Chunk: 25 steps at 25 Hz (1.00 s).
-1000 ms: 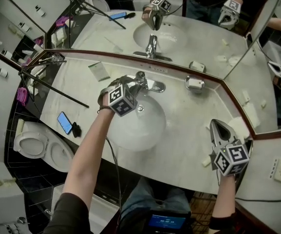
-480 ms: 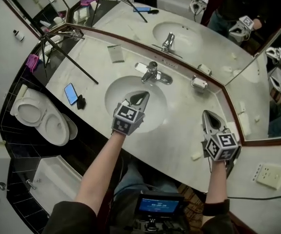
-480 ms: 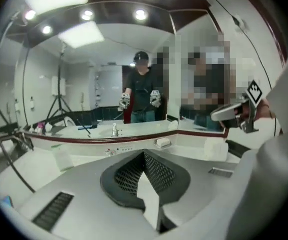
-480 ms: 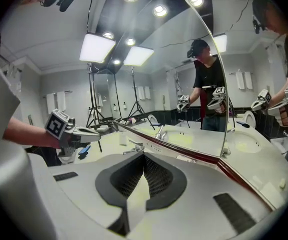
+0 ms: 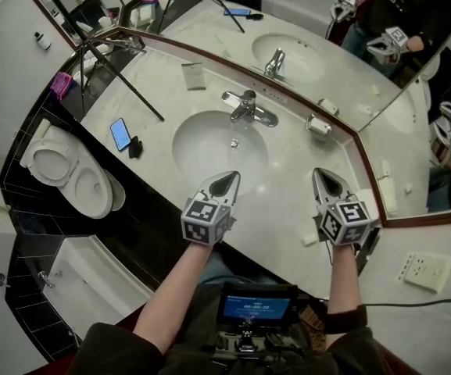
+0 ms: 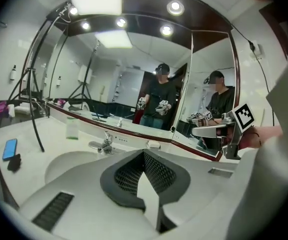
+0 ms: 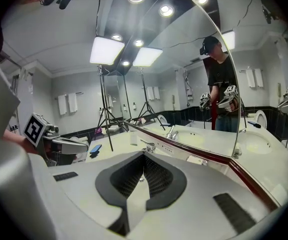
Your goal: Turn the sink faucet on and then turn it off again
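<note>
Fingers [image 5: 223,184] of left gripper [image 5: 232,176] and right gripper [image 5: 320,173] together, near sink [image 5: 202,143]

Faucet [image 5: 248,105] sits centre-back of the sink [image 5: 198,151]. It's chrome, single-lever type, on a long chrome base plate fixed to the pale counter [image 5: 288,158], just in front of the mirror [image 5: 319,69] edge. Spout reaches out over the basin's back rim, pointing approx. toward the drain [image 5: 234,142]. Lever's on top of the body, its angle too small to call. Basin's oval, white, sunk into the countertop. Left gripper view has the faucet [image 6: 104,145] side-on at the far rim, and right gripper view [image 7: 147,146] shows it small, w/ its twin reflected behind.
</note>
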{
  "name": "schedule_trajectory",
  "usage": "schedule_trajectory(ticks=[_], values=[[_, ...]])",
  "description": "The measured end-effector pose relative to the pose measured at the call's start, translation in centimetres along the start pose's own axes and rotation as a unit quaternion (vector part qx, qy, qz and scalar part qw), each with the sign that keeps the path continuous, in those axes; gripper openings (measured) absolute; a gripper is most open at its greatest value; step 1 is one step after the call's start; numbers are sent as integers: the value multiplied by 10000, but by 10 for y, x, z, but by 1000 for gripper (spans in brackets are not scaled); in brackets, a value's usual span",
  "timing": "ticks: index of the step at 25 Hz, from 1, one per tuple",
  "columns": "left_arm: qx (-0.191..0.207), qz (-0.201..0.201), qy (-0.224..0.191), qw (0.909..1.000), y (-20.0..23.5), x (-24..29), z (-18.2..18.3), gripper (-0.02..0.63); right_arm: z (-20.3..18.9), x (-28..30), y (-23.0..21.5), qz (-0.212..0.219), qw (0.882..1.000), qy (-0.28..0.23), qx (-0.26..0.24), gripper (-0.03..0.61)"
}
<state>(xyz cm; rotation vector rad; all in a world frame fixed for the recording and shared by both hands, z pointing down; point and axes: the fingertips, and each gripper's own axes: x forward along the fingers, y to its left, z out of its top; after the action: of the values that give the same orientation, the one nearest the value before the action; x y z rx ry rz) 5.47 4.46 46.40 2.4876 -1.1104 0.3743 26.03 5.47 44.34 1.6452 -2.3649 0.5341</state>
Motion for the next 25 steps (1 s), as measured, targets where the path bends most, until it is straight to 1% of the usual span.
schedule_trajectory(ticks=[2,6,12,15,25], values=[[-50,114,-31,9999,1,-11,-4,0,-3,-2,3,38,10000,27,-6,17],[-191,211,-39,9996,5,-28,-9,0,-4,-9,9,81,10000,29,11,17],[4,59,15,10000,-3,-37,-7,0,-16,-12,8,61,9999,72,72,17],[-41,12,-10,10000,-5,-38,-10,0,-18,-12,10,58,9999,77,80,17],[-120,100,57,9999,-1,-45,-31,0,-23,-8,13,81,9998,140,97,17]])
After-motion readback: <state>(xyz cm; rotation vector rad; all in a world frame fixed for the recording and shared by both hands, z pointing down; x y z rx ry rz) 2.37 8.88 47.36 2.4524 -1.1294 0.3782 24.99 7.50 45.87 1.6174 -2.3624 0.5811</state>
